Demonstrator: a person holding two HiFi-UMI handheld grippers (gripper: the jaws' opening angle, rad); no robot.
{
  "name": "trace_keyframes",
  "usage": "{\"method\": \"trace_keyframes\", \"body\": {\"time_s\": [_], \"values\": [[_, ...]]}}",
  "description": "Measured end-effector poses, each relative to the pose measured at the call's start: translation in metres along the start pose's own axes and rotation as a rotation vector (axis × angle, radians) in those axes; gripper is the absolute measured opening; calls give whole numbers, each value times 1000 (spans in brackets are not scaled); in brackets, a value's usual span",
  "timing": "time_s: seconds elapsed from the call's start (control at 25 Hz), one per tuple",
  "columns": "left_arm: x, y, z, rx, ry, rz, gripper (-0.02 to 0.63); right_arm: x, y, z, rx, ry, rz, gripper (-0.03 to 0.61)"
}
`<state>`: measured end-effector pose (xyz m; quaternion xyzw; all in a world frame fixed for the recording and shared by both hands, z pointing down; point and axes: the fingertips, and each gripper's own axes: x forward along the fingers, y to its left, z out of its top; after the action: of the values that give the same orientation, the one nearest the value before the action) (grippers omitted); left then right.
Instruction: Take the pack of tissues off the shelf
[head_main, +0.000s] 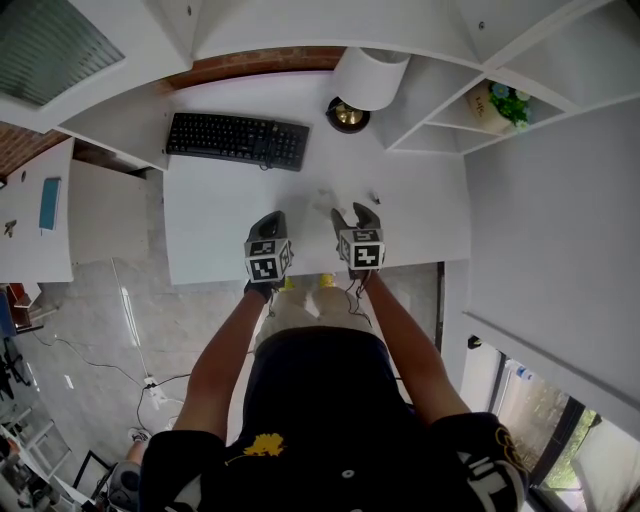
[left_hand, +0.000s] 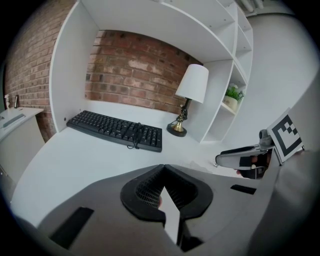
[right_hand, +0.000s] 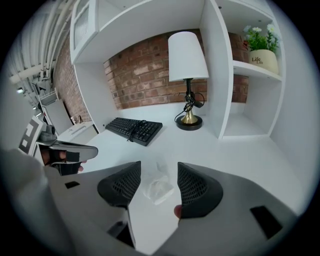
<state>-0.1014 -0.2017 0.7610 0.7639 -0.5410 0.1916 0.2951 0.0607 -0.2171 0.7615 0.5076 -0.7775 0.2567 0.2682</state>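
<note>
The white table (head_main: 220, 210) fills the middle of the scene. A shelf (right_hand: 250, 70) stands at its far right, a black keyboard (head_main: 237, 139) lies far left, and a lamp (right_hand: 188, 55) stands between them. Both forearms reach forward over the near edge, side by side, with the tools tilted down. The left tool (left_hand: 162, 170) has its jaws pressed together and is empty. The right tool (right_hand: 159, 172) has its jaws spread wide. The pack of tissues (right_hand: 157, 189) lies on the table between them, and neither jaw touches it.
</note>
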Motion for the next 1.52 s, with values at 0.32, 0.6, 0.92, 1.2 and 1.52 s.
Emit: {"method": "trace_keyframes", "body": {"time_s": [0.32, 0.6, 0.92, 1.2, 1.52], "values": [[-22, -9, 11, 21, -14, -23, 18, -36, 9, 22, -18, -92, 5, 171], [-49, -13, 45, 48, -80, -31, 17, -64, 1, 56, -21, -176, -8, 124], [-75, -10, 81, 43, -161, -3, 17, -87, 3, 88, -27, -244, 26, 64], [-91, -20, 112, 102, -241, 5, 17, -113, -8, 112, 0, -310, -8, 6], [-111, -39, 146, 208, -341, 21, 18, -131, 5, 139, -80, -371, 15, 5]]}}
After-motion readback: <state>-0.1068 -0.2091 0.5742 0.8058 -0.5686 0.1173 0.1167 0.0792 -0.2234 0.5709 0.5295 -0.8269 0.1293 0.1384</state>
